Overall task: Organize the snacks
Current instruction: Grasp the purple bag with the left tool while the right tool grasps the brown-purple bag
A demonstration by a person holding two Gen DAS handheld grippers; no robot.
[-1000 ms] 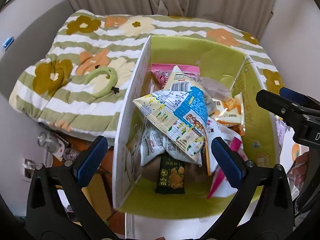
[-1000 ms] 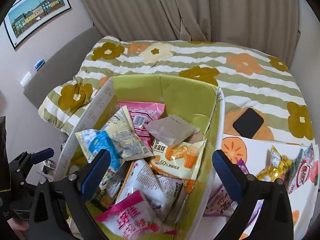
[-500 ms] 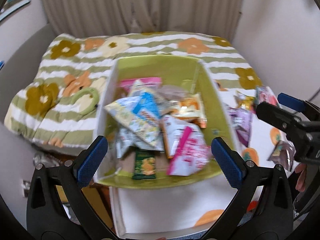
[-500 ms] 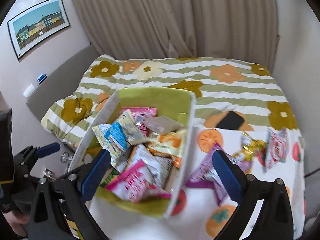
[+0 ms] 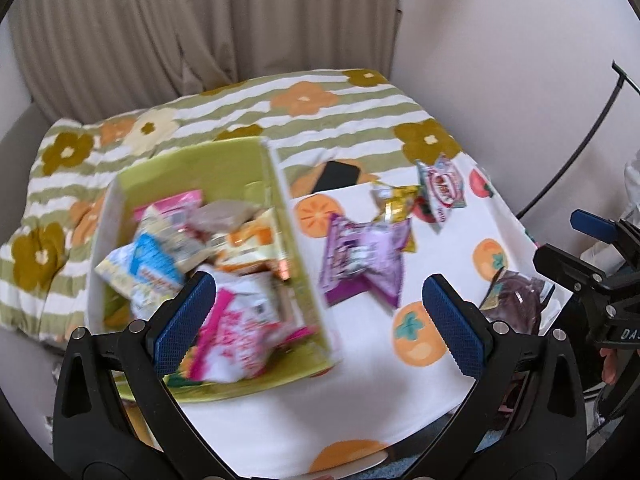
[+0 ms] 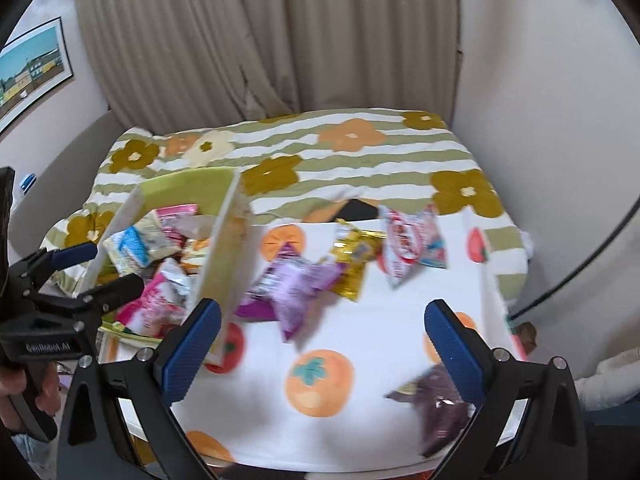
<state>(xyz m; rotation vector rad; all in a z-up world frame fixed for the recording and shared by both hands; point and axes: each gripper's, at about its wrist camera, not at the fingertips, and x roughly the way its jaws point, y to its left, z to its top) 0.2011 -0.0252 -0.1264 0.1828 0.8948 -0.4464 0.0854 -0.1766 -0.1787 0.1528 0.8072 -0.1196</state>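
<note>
A green-lined box (image 5: pixel 276 184) (image 6: pixel 224 240) full of snack packets stands at the table's left end. To its right on the persimmon-print cloth (image 5: pixel 360 380) (image 6: pixel 360 360) lie a purple packet (image 5: pixel 364 256) (image 6: pixel 296 284), a yellow packet (image 5: pixel 394 200) (image 6: pixel 356 260), a red-and-white packet (image 5: pixel 442 188) (image 6: pixel 412 236) and a dark maroon packet (image 5: pixel 516 300) (image 6: pixel 440 412). My left gripper (image 5: pixel 320 312) hovers open over the box's right wall, holding nothing. My right gripper (image 6: pixel 322 340) is open and empty above the cloth, with the maroon packet beside its right finger.
A black phone (image 5: pixel 338 176) (image 6: pixel 360 210) lies at the cloth's far edge. Behind is a bed with a flowered striped blanket (image 5: pixel 240 120) (image 6: pixel 360 148), then curtains. A black cable (image 5: pixel 580 140) runs along the right wall. A hand (image 6: pixel 24 392) grips the left tool.
Both views have swung right and pulled back from the box; the loose packets on the cloth have come into view. Both grippers remain open and empty.
</note>
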